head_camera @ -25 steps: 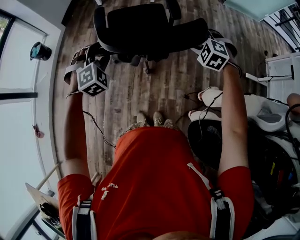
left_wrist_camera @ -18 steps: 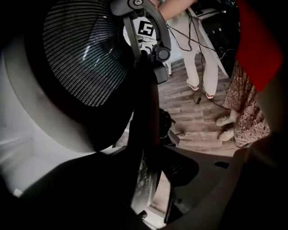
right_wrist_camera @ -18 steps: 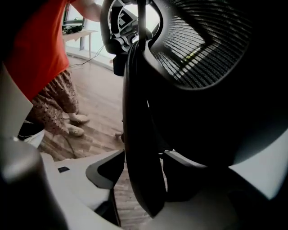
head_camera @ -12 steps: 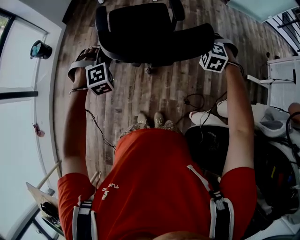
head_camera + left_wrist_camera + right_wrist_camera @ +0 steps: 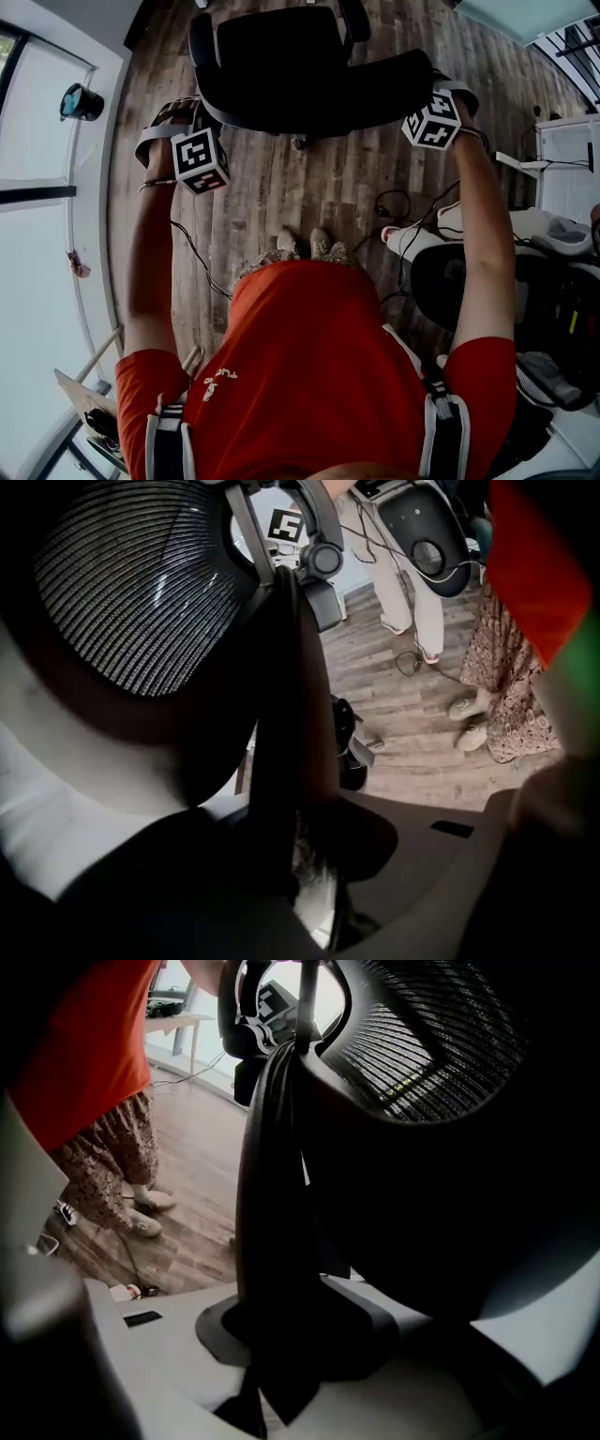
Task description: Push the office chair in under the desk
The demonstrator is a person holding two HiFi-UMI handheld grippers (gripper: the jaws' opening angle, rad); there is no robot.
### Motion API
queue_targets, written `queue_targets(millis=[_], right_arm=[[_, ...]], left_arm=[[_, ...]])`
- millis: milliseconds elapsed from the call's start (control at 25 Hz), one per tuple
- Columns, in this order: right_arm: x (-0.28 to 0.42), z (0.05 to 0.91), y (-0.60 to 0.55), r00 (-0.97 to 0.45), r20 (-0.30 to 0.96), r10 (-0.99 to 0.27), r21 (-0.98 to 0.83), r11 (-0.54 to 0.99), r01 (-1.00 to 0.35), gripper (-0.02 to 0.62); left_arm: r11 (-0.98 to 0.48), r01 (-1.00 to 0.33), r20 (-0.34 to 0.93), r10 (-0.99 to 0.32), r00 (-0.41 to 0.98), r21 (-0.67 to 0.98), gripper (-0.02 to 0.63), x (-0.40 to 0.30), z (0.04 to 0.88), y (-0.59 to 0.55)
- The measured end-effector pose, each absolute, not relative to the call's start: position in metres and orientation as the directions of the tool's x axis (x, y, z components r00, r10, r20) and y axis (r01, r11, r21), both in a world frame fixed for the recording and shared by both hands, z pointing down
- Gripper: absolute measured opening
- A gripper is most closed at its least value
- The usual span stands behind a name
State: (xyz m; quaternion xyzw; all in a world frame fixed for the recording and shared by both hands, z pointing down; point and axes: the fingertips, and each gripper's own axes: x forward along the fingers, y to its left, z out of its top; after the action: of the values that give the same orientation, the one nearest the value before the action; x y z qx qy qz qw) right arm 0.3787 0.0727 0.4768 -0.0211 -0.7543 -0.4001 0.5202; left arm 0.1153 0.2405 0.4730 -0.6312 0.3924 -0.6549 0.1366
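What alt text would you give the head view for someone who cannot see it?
Seen from above, a person in a red top reaches both arms forward, the left gripper and right gripper set at either side of the backrest of a black office chair. The chair stands on a wood floor.

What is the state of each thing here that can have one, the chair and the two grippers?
office chair: upright, backrest held at both side edges.
left gripper: shut on the office chair's backrest edge.
right gripper: shut on the office chair's opposite backrest edge.
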Motion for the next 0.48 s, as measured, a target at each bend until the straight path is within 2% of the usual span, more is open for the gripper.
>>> queue_targets(millis=[480], right_arm=[[0.327, 0.474, 0.031, -0.454, 0.805, -0.38, 0.576, 0.683, 0.449, 0.123]], left_arm=[[-0.661, -0.315, 0.724, -0.671, -0.158, -0.681, 0.066, 0.065, 0.468, 0.2]])
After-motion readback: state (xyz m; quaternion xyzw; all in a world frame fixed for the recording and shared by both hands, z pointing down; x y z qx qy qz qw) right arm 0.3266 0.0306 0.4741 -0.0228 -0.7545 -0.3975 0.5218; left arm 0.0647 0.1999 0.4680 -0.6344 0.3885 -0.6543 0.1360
